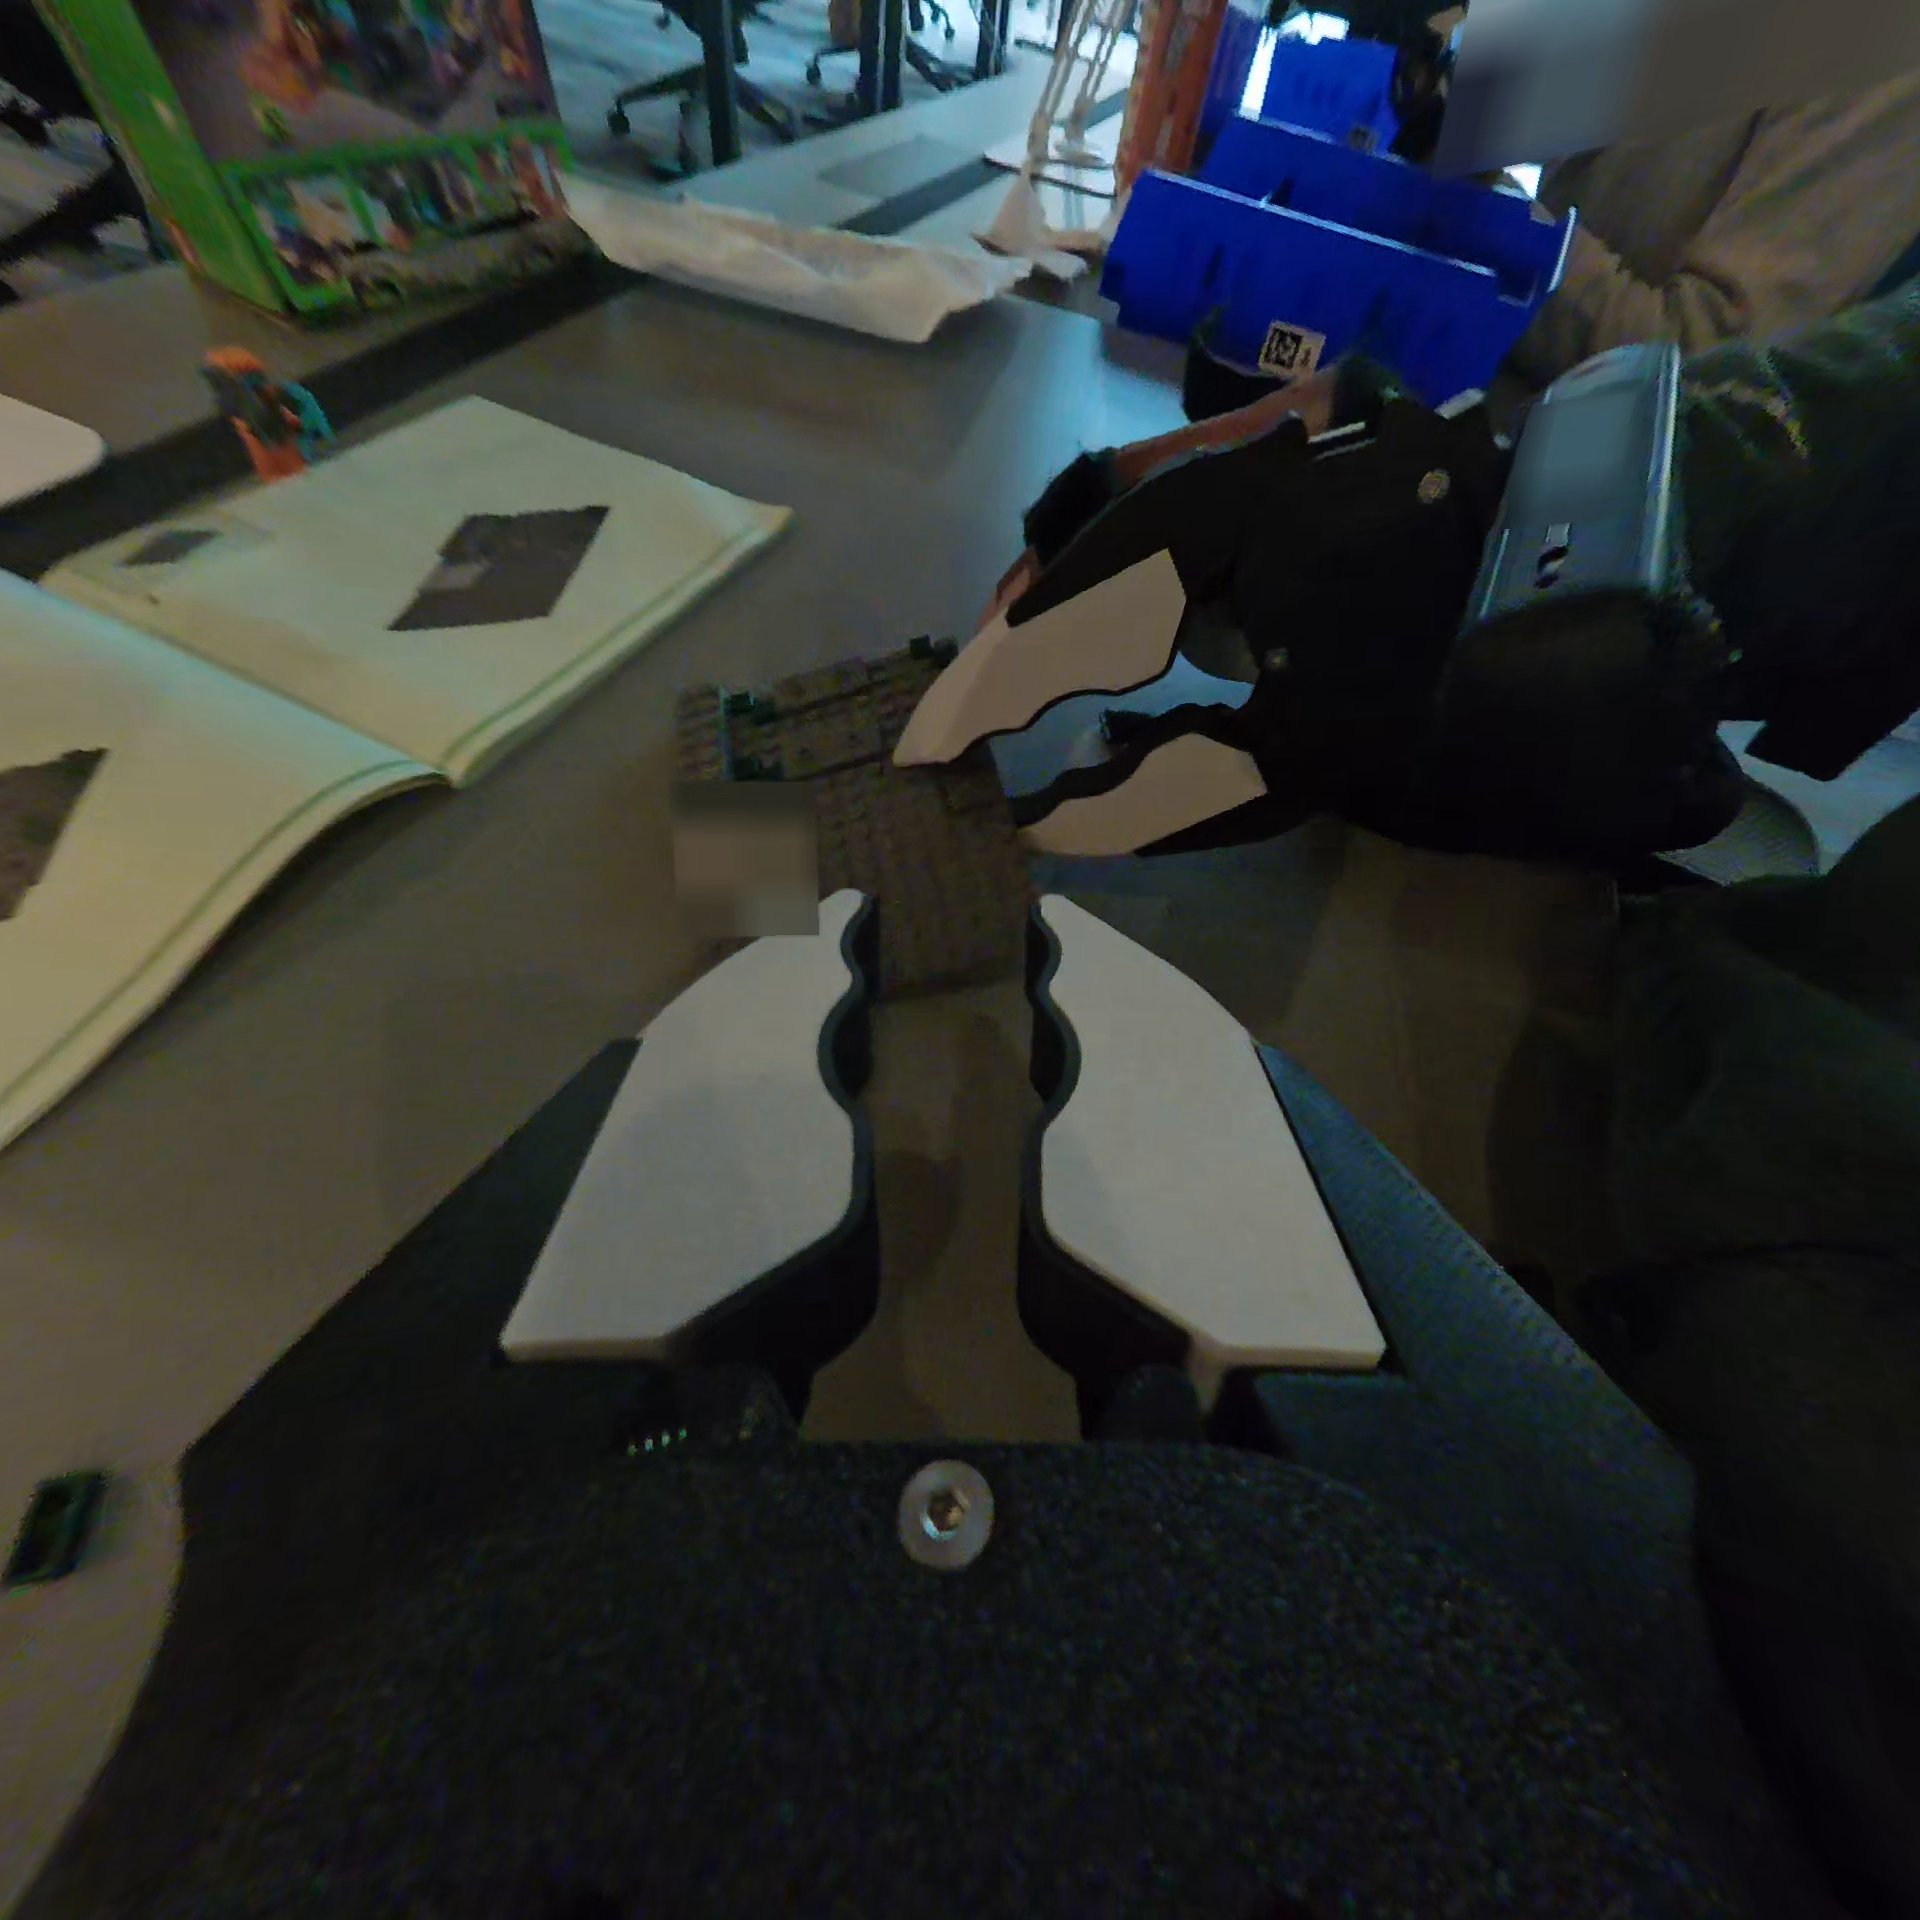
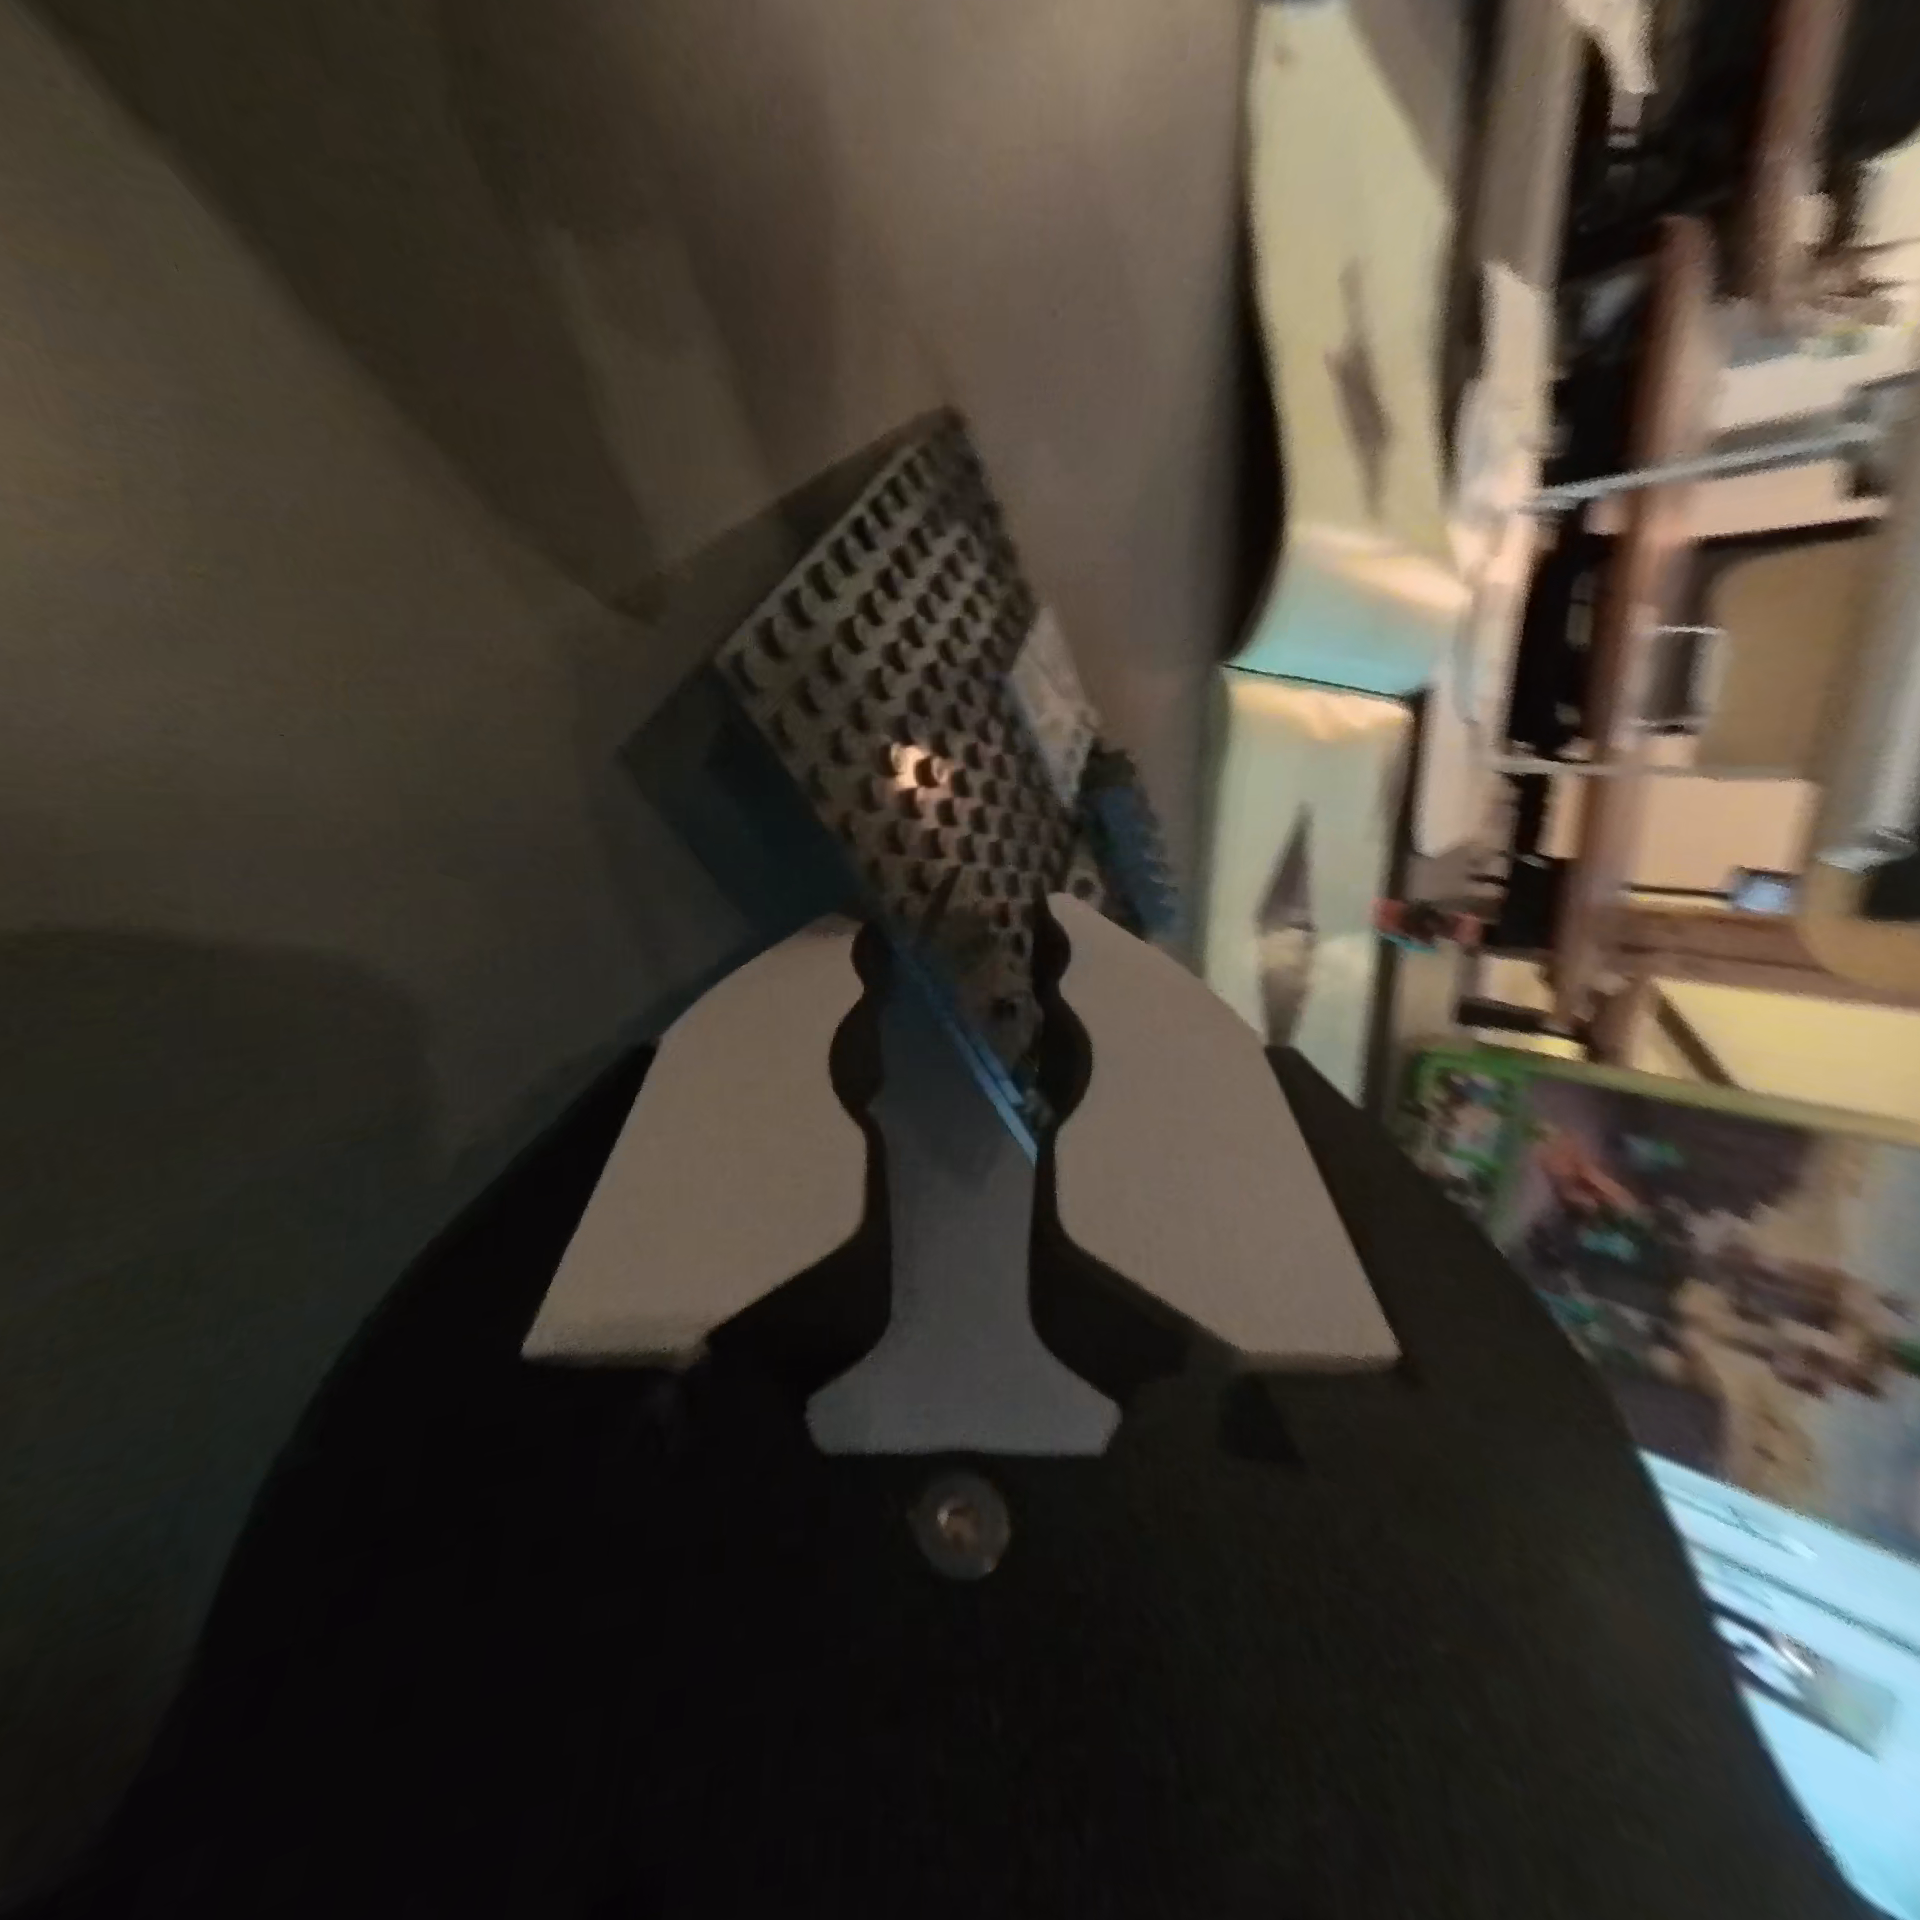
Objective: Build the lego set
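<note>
A dark grey studded baseplate (image 1: 914,831) with a few small dark green pieces on it is held tilted above the grey table (image 1: 935,416). My right gripper (image 1: 966,795) comes in from the right and is shut on the plate's right edge, one finger above and one below. In the right wrist view the plate (image 2: 894,644) rises from between my right gripper's (image 2: 956,935) fingertips. My left gripper (image 1: 951,914) is open, and the plate's near end shows between its fingertips. I cannot tell whether they touch it.
An open instruction booklet (image 1: 416,582) lies at the left, with a small orange and teal figure (image 1: 265,416) behind it. A green set box (image 1: 343,156), a white paper bag (image 1: 810,260) and blue bins (image 1: 1330,249) stand at the back. A small dark piece (image 1: 52,1527) lies near left.
</note>
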{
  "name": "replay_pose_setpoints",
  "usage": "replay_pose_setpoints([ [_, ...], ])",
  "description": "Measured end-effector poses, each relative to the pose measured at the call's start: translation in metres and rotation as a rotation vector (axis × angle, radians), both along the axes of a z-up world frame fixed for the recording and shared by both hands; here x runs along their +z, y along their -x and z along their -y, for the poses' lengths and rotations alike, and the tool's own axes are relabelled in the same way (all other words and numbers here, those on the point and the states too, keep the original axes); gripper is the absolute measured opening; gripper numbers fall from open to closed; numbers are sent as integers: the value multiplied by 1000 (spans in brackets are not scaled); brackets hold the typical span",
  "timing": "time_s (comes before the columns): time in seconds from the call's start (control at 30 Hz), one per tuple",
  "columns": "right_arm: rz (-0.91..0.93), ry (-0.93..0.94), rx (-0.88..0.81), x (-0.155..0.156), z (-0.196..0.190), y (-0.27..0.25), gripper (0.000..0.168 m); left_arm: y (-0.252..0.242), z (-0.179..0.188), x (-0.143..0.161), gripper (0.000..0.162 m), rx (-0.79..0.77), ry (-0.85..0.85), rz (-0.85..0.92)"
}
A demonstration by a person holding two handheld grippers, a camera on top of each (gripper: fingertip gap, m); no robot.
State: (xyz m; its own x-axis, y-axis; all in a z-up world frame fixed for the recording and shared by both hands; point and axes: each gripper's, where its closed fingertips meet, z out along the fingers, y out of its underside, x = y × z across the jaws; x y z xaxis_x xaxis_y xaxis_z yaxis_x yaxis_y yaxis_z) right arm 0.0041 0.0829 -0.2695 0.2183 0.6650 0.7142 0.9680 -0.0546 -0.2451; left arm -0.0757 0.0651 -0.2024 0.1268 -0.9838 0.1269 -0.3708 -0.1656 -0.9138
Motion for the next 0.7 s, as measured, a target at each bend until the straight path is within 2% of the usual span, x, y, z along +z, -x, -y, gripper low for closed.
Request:
replay_pose_setpoints([
  [0.17,-98,157,56,-4,11,6,43,-5,-1,-11,26,-6,48,-49],
  [0.27,-226,314,61,-4,20,9,65,-9,1,-25,27,-20,77,-102],
  [0.33,-331,420,76,-1,27,13,73,-12,2,-33,27,-27,86,-134],
  [0.5,-541,510,91,21,22,0,71,-17,2,-42,26,-30,66,-193],
  [0.7,-491,543,198,25,-25,-44,62,-30,7,-56,32,-60,5,-308],
])
